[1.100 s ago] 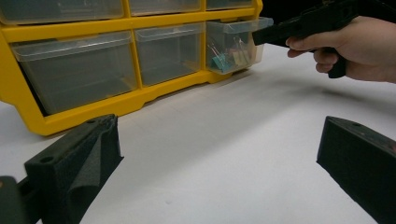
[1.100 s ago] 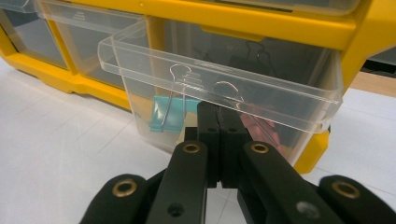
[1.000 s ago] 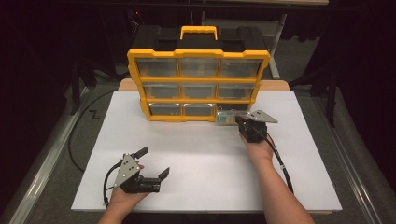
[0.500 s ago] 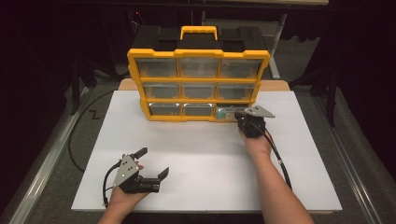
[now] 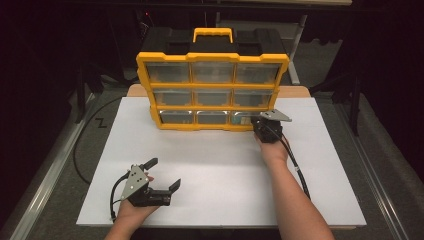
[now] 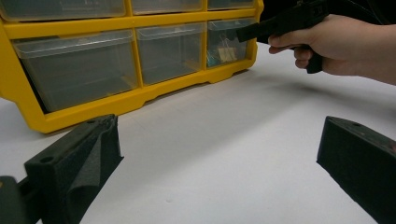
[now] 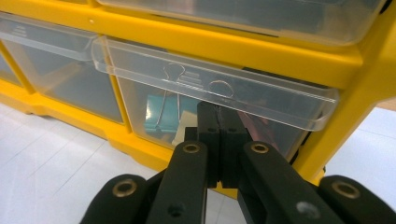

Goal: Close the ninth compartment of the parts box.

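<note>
Drawer of clear plastic [image 7: 205,93], bottom right in the yellow nine-drawer organizer [image 5: 212,90], sits far across our white desk [image 5: 220,165]. Nearest us, our left gripper [image 5: 165,175] rests on the desk, jaws wide apart. Farther off, our right gripper [image 7: 218,122] has its jaws pressed together at that drawer's front.

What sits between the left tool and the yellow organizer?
Nothing: in the high view, only bare white tabletop separates the open left tool from the yellow organizer.
</note>
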Tool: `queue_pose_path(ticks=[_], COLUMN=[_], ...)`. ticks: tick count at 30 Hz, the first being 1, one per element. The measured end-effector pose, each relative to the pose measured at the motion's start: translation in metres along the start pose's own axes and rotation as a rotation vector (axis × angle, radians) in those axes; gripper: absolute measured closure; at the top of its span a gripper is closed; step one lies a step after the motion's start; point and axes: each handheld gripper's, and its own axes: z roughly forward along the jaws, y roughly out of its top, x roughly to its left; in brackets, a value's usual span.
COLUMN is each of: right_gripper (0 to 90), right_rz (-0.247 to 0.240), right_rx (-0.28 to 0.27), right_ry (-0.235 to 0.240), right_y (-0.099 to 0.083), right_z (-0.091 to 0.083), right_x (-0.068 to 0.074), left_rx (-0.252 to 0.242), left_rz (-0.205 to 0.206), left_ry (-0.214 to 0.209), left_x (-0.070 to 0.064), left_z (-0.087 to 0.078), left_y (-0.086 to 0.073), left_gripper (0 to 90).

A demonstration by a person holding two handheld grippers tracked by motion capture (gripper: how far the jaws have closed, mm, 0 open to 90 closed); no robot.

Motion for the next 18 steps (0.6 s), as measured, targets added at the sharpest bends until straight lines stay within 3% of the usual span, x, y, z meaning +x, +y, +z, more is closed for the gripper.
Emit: queue_pose_path(ticks=[13, 18], right_gripper=[90.0, 86.5], right_rz=[-0.030, -0.018], right_rx=[0.026, 0.026], right_ry=[-0.010, 0.006], right_y=[0.0039, 0.0032], right_z=[0.0028, -0.0030], right_x=[-0.0001, 0.0012], left_rx=[-0.002, 0.000], left_rz=[0.002, 0.002], left_ry=[-0.001, 0.001], left_x=[-0.0001, 0.0002], left_z=[0.0007, 0.0006], left_y=[0.0002, 0.0002], left_gripper=[0.2, 0.2])
